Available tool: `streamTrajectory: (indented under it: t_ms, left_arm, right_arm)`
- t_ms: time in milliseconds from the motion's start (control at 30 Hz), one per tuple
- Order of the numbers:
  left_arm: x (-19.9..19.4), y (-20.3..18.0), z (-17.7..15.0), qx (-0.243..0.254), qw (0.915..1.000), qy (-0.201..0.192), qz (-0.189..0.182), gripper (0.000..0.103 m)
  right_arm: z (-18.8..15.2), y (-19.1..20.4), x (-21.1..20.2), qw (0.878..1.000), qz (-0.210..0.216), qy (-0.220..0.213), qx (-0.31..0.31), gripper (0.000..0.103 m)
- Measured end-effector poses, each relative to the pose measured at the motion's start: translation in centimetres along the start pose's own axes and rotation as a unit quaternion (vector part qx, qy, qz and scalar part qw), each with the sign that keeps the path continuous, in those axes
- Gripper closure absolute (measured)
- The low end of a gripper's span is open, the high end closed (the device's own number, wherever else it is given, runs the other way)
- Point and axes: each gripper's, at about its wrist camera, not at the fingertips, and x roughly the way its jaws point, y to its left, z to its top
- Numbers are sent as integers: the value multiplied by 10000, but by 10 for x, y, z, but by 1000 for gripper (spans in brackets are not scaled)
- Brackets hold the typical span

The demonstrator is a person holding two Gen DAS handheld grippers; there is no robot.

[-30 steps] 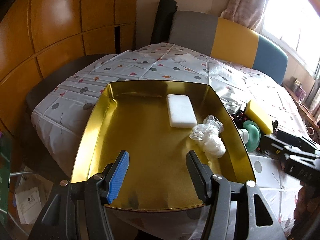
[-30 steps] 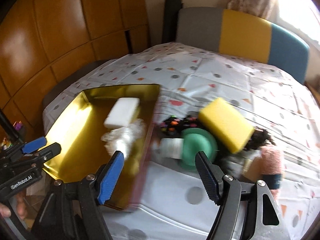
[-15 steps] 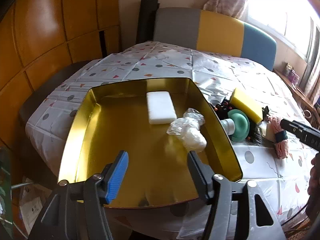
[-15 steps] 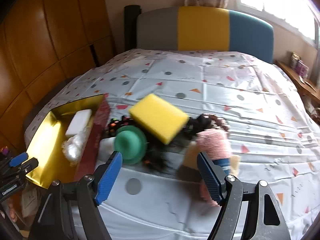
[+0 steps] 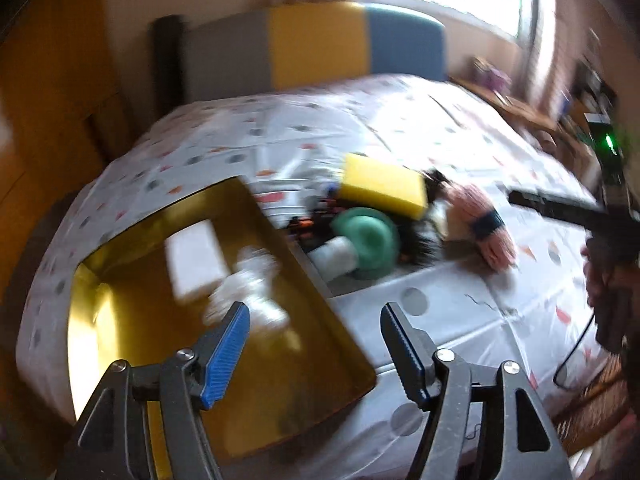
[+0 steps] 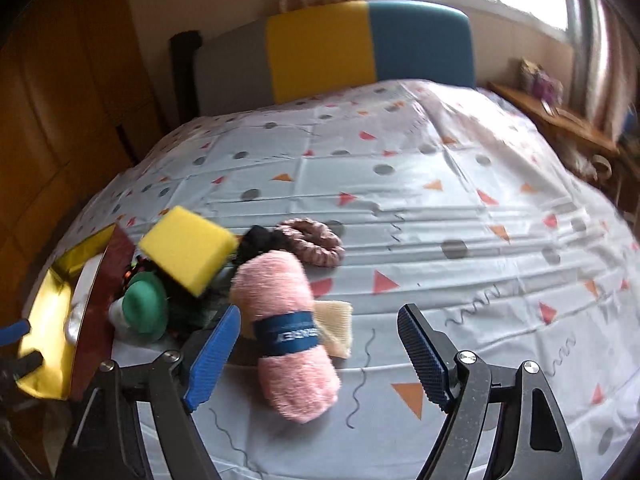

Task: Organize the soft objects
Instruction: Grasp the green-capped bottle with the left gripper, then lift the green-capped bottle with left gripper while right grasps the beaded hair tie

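Note:
A gold tray (image 5: 132, 344) at the table's left holds a white foam block (image 5: 194, 256) and a crumpled clear plastic bundle (image 5: 248, 292). Right of it lies a pile: a yellow sponge (image 6: 186, 248), a green round object (image 6: 144, 306), a black fuzzy thing (image 6: 260, 240), a pink scrunchie (image 6: 310, 240), a beige cloth (image 6: 336, 330). A rolled pink towel with a blue band (image 6: 286, 328) lies nearest. My right gripper (image 6: 316, 354) is open, just in front of the towel. My left gripper (image 5: 314, 350) is open and empty over the tray's near right corner.
The table wears a white cloth with dots and triangles (image 6: 440, 200). A grey, yellow and blue seat back (image 6: 360, 48) stands behind it. Wooden panels (image 6: 60, 120) are to the left, a window and a wooden shelf (image 6: 560, 120) to the right.
My right gripper has swung right from the tray to the pile and now faces the pink towel. My left gripper has swung right towards the tray's right edge. Both stay open.

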Motion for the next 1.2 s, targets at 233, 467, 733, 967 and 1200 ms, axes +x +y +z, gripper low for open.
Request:
streamTrajectory:
  t_ms: [233,467,733,967,1200]
  left_arm:
    - [47,-36,32,843,9955,414,-126,21]
    - [96,-50,52,1142,9901,809,64,18]
    - [138,-52,62,1118,9860,1223,160,18]
    - [145,-52,60,934,9884,1193,50,33]
    - [106,-68,42,823,9911,913,-503,40]
  right_arm:
    - [5,-7,-4,9994,212,-130,238,16]
    - [10,-9,-9,9983,362,-228,402,15]
    - [11,-9,-13,9975,467,-270,456,13]
    - [12,-7,-15,9976,475,-315,399,13]
    - [12,-7,-14,9979,421,-300,382,13]
